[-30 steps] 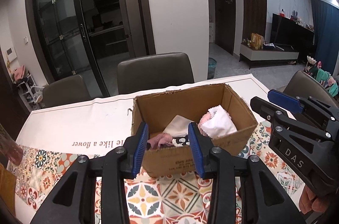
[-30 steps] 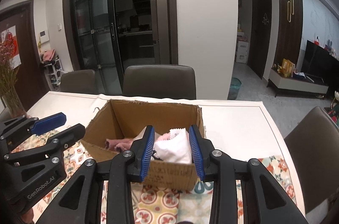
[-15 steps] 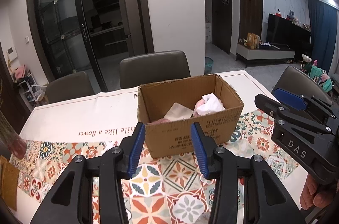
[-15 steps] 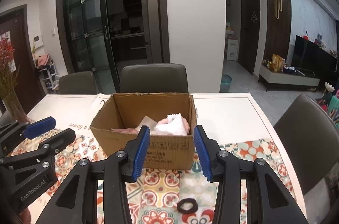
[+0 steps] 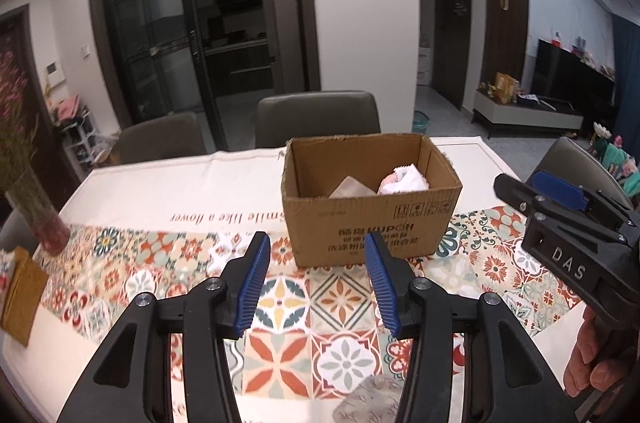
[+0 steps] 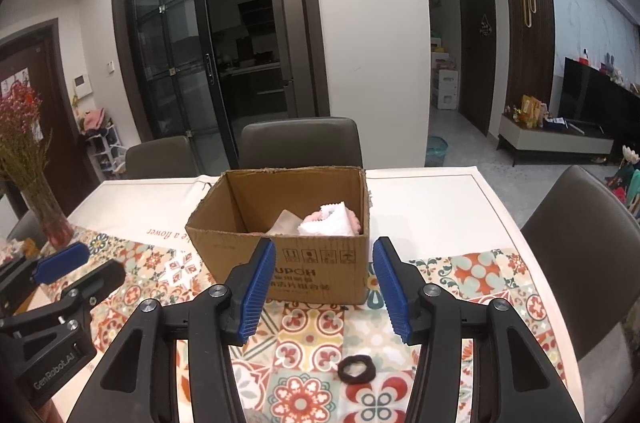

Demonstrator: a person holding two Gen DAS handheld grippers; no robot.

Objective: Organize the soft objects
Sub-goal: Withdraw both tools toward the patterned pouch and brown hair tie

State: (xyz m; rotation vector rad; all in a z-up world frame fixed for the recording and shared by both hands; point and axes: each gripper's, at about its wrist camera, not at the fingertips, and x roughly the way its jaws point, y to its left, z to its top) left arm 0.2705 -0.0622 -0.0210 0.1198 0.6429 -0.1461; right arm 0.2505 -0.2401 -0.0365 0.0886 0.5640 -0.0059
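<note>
Hovering before open brown cardboard box [image 5: 370, 219] holding white cloth [image 6: 330, 225]: left gripper [image 5: 316, 285] and right gripper [image 6: 324, 289], fingers spread, empty; black hair tie [image 6: 356, 369] on patterned tablecloth [image 5: 340, 303].

The open corrugated cardboard box [image 6: 320, 265] was plain brown with dark print; inside lay a white cloth [image 6: 334, 223] over pink. The tiled tablecloth [image 5: 340, 307] showed orange, teal and cream florals. A small scrunchie ring [image 6: 356, 369] was black.
</note>
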